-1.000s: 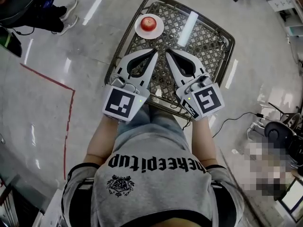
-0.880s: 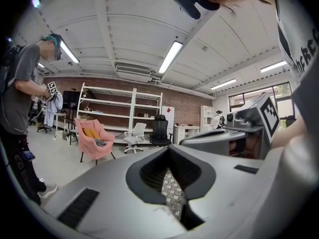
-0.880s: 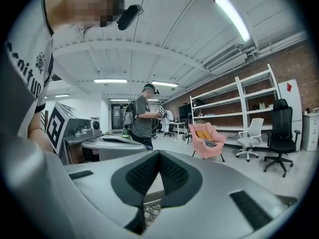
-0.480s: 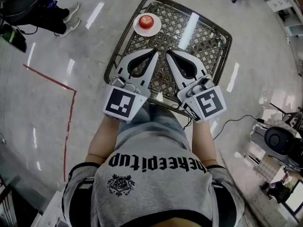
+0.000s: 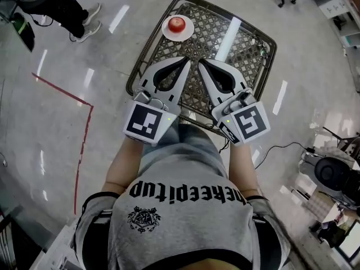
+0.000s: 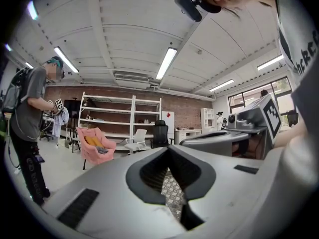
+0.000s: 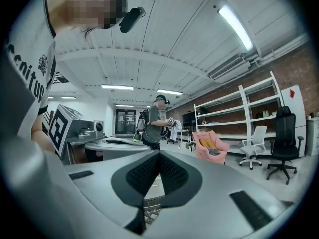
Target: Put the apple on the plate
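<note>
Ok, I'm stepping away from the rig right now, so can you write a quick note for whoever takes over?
Left gripper: shut, empty, held over the near part of the table.
Right gripper: shut, empty, close beside the left one.
Apple: sits on the plate at the table's far left corner, apart from both grippers.
Done: apple is on the plate.
Left: nothing that shows.

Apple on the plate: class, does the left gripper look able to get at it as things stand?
Probably yes. The apple lies on the plate at the far corner of the table, with nothing between it and the left gripper. But its jaws are shut and would have to open first.
</note>
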`<state>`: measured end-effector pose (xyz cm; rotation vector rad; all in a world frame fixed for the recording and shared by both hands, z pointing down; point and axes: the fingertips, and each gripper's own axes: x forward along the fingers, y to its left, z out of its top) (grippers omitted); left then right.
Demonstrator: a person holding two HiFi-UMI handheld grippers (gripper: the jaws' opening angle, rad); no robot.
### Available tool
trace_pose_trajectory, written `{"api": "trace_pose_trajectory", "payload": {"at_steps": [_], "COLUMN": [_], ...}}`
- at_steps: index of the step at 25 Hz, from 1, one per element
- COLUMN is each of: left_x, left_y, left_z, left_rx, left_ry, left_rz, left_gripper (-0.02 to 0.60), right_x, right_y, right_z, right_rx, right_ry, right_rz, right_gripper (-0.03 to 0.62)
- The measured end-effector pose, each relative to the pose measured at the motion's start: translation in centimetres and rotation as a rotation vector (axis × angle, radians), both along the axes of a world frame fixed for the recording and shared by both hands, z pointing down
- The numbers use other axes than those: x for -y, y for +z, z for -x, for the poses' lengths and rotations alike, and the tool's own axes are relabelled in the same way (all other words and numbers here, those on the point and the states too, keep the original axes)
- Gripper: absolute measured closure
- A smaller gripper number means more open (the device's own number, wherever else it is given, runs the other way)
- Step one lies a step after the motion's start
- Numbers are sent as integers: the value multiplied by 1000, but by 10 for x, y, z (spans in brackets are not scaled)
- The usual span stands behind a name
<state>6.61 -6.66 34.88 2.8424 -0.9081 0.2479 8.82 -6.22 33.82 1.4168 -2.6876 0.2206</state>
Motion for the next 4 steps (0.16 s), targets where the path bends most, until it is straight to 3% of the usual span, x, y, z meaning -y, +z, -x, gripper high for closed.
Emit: {"api": "trace_pose_trajectory", "payload": {"at_steps": [4], "left_x": [-33], "left_y": [-13], "left_z": [9], "left_rx": [5], "left_ry": [-11], "left_rz": [1], "left_gripper": [552], "right_x": [-32], "right_y": [-14], "right_z": [10], "right_rx": [9], "right_ry": [-12], "right_rz": [-2], "right_gripper": [603]}}
